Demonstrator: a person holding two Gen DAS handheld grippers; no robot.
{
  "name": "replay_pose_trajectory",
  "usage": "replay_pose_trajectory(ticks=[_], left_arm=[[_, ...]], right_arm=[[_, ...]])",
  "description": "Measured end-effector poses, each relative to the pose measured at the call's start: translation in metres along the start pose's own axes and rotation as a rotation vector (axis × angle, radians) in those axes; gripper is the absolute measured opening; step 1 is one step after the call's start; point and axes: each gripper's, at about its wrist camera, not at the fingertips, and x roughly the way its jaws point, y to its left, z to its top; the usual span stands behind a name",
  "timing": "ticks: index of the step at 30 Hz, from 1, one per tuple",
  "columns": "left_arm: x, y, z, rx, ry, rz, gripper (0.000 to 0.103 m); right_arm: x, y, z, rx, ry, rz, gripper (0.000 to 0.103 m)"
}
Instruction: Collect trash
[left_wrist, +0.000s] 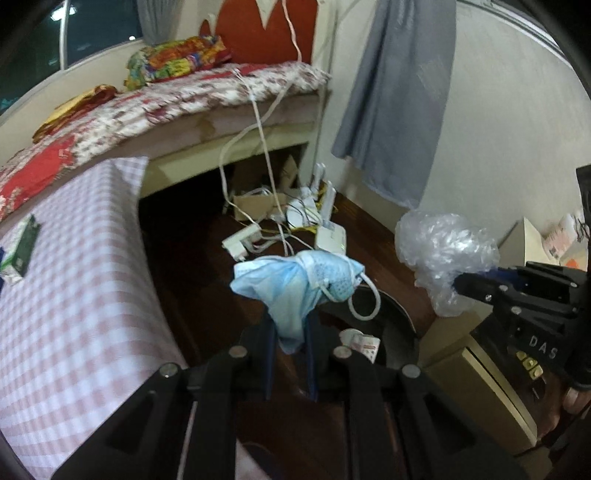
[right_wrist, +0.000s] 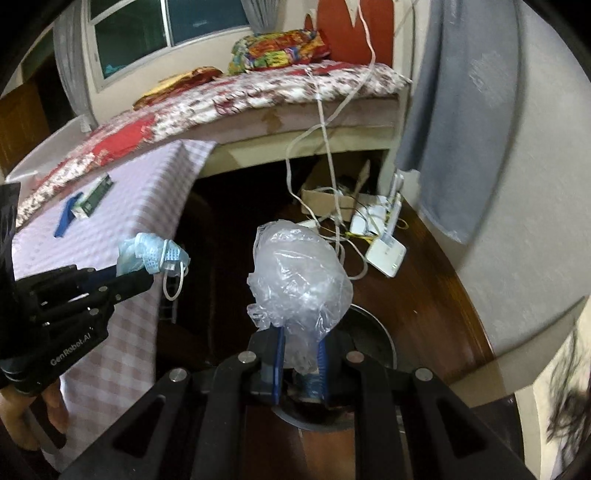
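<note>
My left gripper (left_wrist: 290, 332) is shut on a crumpled blue face mask (left_wrist: 295, 284) with a white ear loop, held in the air above a dark round bin (left_wrist: 397, 325) on the floor. The mask also shows in the right wrist view (right_wrist: 151, 253), with the left gripper (right_wrist: 129, 278). My right gripper (right_wrist: 300, 350) is shut on a wad of clear plastic wrap (right_wrist: 299, 273), held over the bin (right_wrist: 373, 332). The wad (left_wrist: 443, 251) and right gripper (left_wrist: 461, 284) show at the right of the left wrist view. A small crumpled wrapper (left_wrist: 364, 341) lies in the bin.
A table with a pink checked cloth (left_wrist: 74, 277) stands to the left, with a small green box (left_wrist: 26, 247) on it. A bed with a floral quilt (left_wrist: 184, 99) is behind. White routers, a power strip and cables (left_wrist: 295, 221) lie on the wooden floor. A grey cloth (left_wrist: 399, 92) hangs on the wall.
</note>
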Motion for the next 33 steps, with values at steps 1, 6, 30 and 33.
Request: replay_pose_trajectory(ticks=[1, 6, 30, 33], left_arm=[[0.006, -0.005, -0.002, 0.004, 0.014, -0.007, 0.015], [0.034, -0.023, -0.011, 0.029, 0.087, -0.027, 0.015], [0.156, -0.059, -0.053, 0.016, 0.408, -0.025, 0.015], [0.165, -0.06, -0.061, 0.009, 0.444, -0.028, 0.015]], right_arm=[[0.003, -0.005, -0.004, 0.006, 0.011, -0.003, 0.017], [0.021, -0.027, -0.022, 0.034, 0.065, -0.023, 0.017], [0.131, -0.06, -0.081, 0.028, 0.313, 0.016, 0.017], [0.14, -0.059, -0.086, 0.007, 0.338, 0.031, 0.017]])
